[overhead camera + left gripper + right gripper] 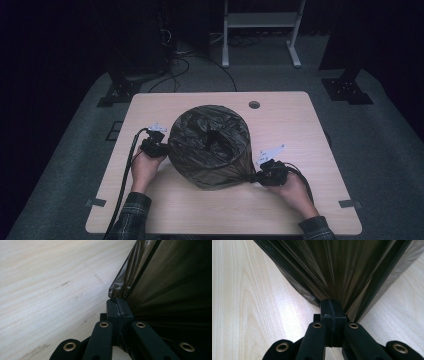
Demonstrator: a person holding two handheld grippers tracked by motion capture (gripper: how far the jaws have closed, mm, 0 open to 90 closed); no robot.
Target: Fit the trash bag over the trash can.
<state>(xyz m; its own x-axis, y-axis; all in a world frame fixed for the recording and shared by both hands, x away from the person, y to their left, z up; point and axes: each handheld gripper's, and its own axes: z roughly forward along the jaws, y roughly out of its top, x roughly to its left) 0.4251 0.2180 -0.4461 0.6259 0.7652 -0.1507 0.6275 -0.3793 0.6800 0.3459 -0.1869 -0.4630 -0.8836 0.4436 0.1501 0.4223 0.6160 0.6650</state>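
At frame centre of the high view, a black plastic bag (210, 146) is stood on the table (300, 125). Its film is pinched by the fully closed left gripper (161, 148) and right gripper (256, 176), presumably to stretch it.

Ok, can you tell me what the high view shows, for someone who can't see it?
A person's two grippers, left gripper and right gripper, pinch opposite sides of a puffy black plastic bag sitting on a light wooden table.
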